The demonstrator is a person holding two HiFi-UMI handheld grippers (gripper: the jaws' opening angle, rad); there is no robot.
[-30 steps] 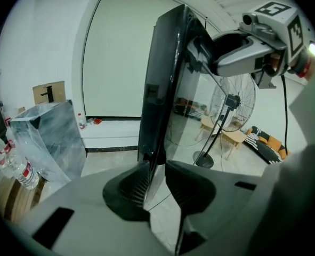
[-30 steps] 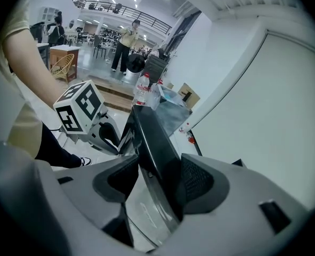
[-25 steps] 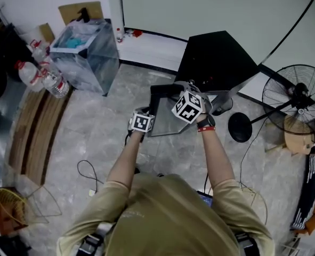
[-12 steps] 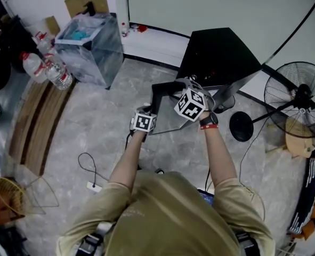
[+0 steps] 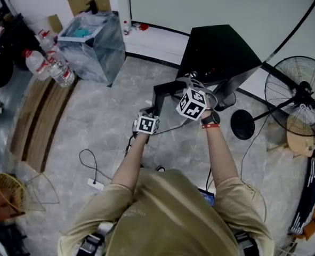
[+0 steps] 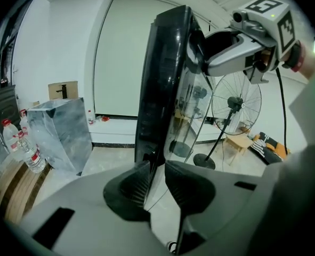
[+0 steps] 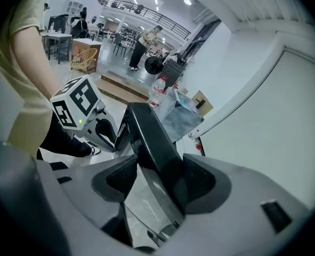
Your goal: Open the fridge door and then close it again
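1. Grey marble floor (image 5: 93, 127); a small black fridge (image 5: 221, 52) stands against the white wall.
2. The fridge door (image 6: 162, 73) stands swung open toward the person.
3. The left claw (image 6: 157, 169) is clamped on the door's thin glass edge.
4. The right claw (image 7: 160, 169), whose jaws have just been widening, straddles the door's thick black frame with both pads against it.

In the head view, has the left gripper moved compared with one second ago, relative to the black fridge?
Yes, a little. The left gripper, clamped on the fridge door, now sits farther below the black fridge and nearer the person.
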